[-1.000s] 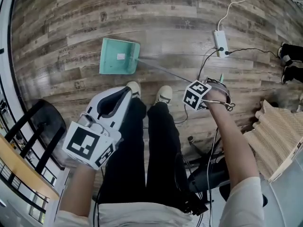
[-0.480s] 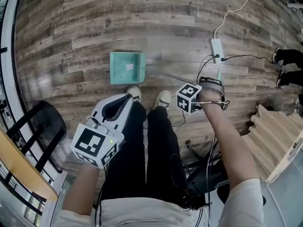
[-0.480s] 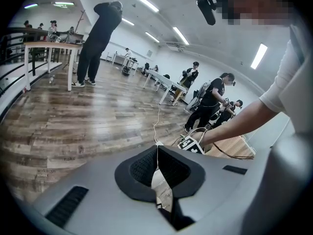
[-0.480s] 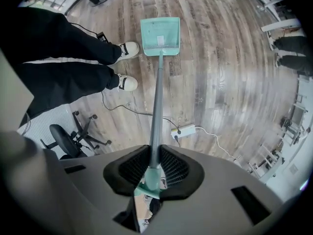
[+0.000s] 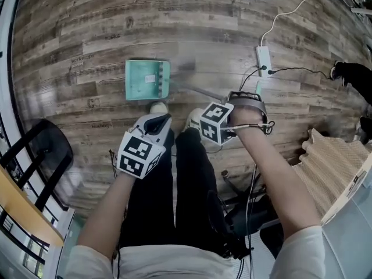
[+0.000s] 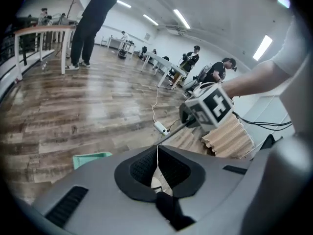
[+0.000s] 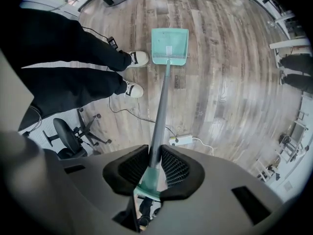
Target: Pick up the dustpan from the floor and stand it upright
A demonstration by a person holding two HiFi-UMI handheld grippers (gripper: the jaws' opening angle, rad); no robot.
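Two claws hang over a wooden floor (image 5: 87,28). The teal dustpan (image 5: 147,80) rests on the floor at twelve o'clock from the person's shoes (image 5: 158,107), just past the toes. Its grey handle (image 7: 160,116) rises toward four o'clock into the right claw (image 7: 155,166), whose jaws are opening with the handle's teal end between the pads, both touching it. The left claw (image 5: 157,122), at six o'clock from the dustpan, is pressed together on nothing. A white power strip (image 5: 263,60) lies at two o'clock.

Left gripper (image 6: 157,152); fingers (image 6: 142,170) together
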